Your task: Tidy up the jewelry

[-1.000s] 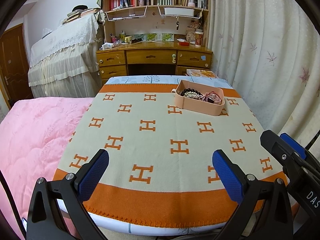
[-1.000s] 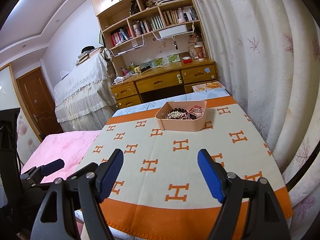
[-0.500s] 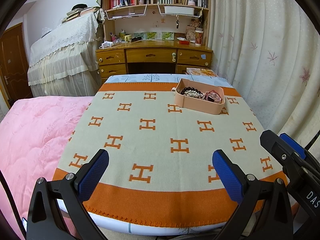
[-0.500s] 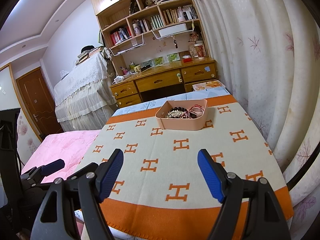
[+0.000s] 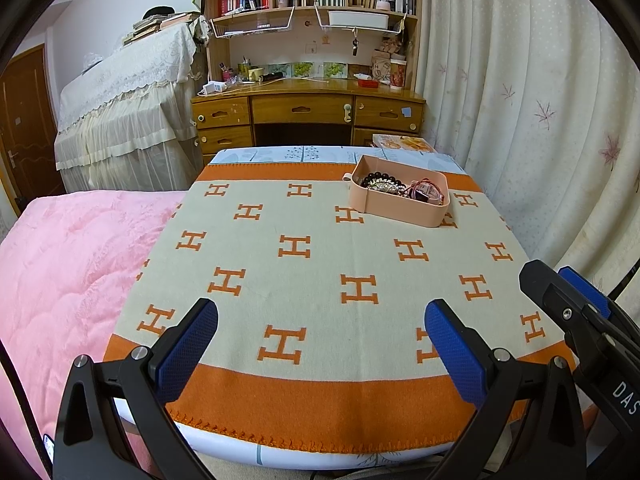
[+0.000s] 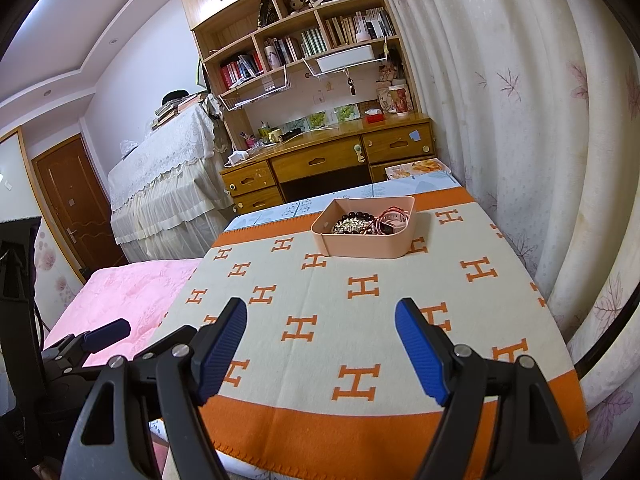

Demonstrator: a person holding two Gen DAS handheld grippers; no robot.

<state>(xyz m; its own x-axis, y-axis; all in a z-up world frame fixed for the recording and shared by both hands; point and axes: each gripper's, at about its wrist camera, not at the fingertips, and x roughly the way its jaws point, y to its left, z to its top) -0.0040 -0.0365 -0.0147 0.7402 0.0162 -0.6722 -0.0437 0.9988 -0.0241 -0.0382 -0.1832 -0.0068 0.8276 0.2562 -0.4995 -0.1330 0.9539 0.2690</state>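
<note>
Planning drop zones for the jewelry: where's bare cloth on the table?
Bare: the H-patterned blanket from the pink tray to the near orange border, and left of the tray. Crowded only inside the tray, heaped with jewelry.

A tray (image 5: 394,206) stands on the blanket (image 5: 320,272) at the far right part of the table. Jewelry (image 5: 400,188) lies in it. Behind the table stands a desk (image 5: 308,108), to the left a bed (image 5: 68,260).

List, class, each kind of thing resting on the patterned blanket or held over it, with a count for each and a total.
Pink tray of tangled jewelry: 1
Left tool, open: 1
Right tool, open: 1
Total: 3
</note>
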